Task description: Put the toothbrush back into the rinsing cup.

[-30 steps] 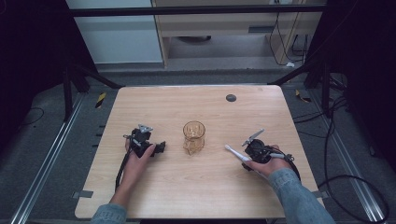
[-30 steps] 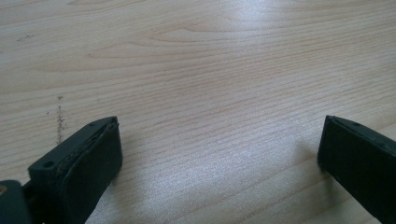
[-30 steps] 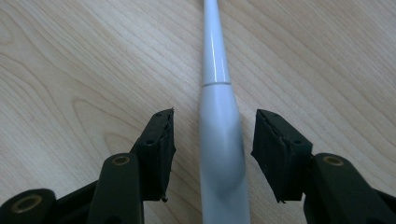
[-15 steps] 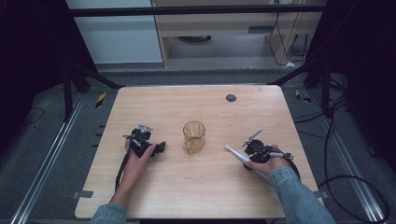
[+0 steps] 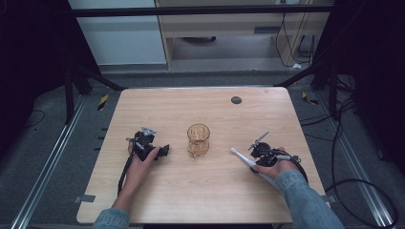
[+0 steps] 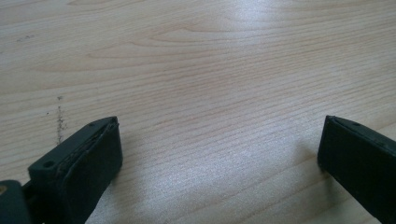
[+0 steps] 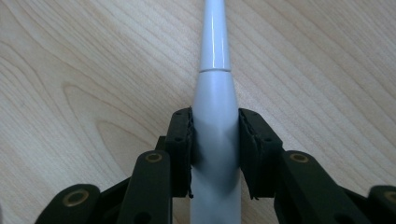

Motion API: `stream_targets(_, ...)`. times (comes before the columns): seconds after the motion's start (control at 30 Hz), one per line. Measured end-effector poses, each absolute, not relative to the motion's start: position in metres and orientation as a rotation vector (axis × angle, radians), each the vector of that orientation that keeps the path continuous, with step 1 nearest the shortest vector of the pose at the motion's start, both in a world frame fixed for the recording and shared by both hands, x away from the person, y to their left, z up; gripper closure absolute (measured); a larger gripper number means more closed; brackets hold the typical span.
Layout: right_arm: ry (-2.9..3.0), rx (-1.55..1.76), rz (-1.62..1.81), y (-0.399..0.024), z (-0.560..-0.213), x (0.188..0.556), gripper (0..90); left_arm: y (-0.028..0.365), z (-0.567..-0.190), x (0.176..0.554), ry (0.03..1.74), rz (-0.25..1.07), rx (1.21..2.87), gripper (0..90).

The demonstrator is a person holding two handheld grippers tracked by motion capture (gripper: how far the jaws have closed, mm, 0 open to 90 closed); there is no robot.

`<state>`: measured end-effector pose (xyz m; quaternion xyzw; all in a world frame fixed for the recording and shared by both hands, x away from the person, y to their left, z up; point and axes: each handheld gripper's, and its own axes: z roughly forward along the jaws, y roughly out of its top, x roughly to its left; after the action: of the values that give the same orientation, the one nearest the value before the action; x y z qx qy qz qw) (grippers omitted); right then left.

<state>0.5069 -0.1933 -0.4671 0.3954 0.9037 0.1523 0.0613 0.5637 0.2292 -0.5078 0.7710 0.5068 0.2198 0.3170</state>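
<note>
right gripper (image 7: 215, 154): jaws just closed, clamped on white toothbrush handle (image 7: 215, 135), lower centre of frame | handle's long axis runs straight ahead along the jaws, toward glass cup (image 5: 198, 139) at centre of counter (image 5: 191, 191) | left gripper (image 6: 219, 154): jaws wide open, nothing held.

One amber ribbed glass mug (image 5: 198, 139) well beyond the fingers, one slim white plastic toothbrush-like handle (image 7: 215, 116) between the right pads, two black handheld grippers, one small dark round disc (image 5: 236, 100) far off, one wooden table (image 5: 200, 191)
</note>
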Motion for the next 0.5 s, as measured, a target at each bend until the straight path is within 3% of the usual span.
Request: stream_targets(0.5, 2.7, 1.192, 0.536, -0.191, -0.435, 0.513, 67.0, 0.229, -0.508, 0.564, 1.334, 0.578, 2.03, 0.0)
